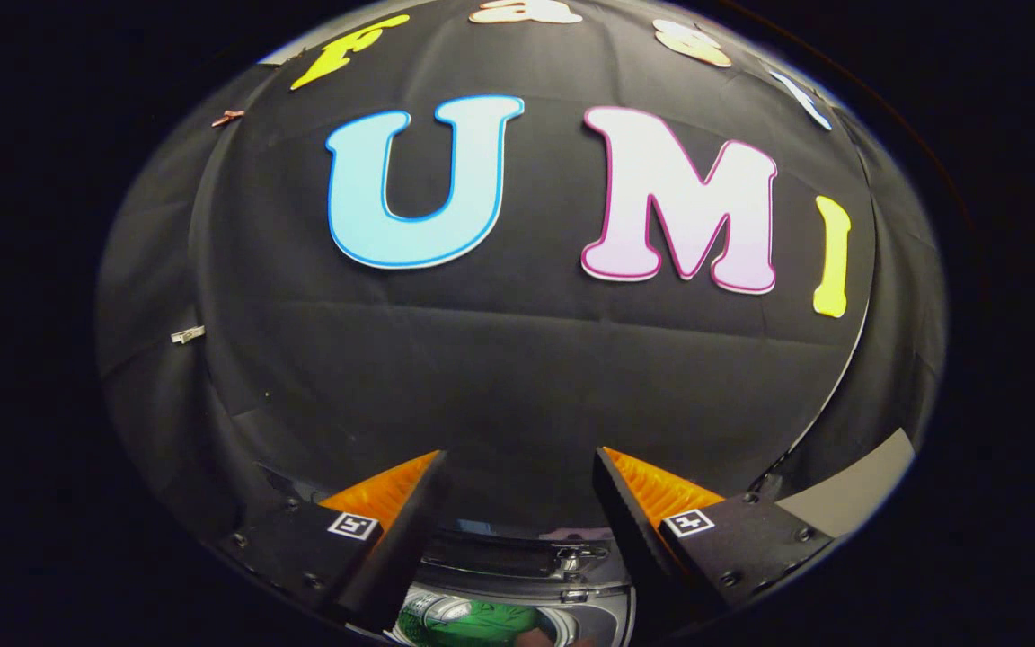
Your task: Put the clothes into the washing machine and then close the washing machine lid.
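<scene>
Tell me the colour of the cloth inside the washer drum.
Green, in the gripper view, below the open fingers.

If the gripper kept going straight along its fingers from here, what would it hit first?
Most likely the booth's black cloth wall. The gripper is open and holds nothing, and the washing machine with green clothes inside sits below that line. Depth is unclear.

gripper [519, 467]: fingers spread apart, nothing between them | washing machine [517, 575]: below and between the fingers, near their bases, top opening facing up | clothes [473, 622]: inside the drum of the machine | booth wall [517, 359]: behind the machine, beyond the fingertips
</scene>
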Available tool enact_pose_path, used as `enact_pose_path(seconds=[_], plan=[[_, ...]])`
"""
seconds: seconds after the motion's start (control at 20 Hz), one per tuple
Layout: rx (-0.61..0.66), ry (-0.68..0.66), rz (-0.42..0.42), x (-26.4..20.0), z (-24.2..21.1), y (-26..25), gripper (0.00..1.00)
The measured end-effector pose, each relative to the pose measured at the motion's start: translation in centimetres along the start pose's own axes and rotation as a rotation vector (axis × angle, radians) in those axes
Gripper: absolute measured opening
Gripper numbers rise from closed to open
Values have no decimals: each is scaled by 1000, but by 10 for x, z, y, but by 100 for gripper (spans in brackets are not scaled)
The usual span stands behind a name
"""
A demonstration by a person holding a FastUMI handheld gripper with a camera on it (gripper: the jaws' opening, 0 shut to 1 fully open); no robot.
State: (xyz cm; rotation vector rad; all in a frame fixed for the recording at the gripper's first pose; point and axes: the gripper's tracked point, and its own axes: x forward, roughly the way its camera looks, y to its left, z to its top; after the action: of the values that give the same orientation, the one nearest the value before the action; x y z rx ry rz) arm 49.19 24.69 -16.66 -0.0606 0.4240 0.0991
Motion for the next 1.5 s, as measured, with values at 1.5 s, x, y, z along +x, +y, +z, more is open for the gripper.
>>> enact_pose_path(seconds=[1.5], plan=[[52,92,178,-68,-81,23,100]])
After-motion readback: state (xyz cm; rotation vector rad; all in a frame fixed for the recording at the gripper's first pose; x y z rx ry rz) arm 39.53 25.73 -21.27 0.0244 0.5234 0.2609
